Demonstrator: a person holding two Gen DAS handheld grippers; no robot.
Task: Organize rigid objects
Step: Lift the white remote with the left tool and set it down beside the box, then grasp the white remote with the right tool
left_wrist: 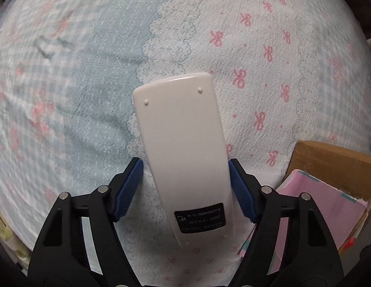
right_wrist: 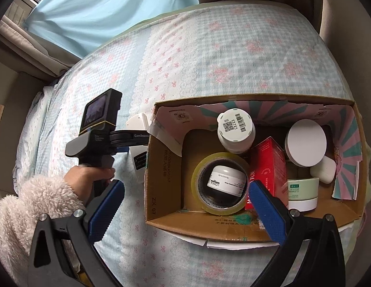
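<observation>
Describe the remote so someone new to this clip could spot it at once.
Find the cardboard box on the bedspread. Just outside its left wall lies the remote, face down between the left gripper pads. It is the only long white slab here, with a black label near one end.

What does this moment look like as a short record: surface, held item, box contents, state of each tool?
surface: bed sheet with pink bows
left tool: straddles a white remote lying face down; right pad at its edge, a sliver of gap at the left pad
right tool: open, empty, over the near wall of the box
box: cardboard, open, beside the remote
box contents: tape roll around a small jar, red carton, white bottle, round white lid, green jar
</observation>
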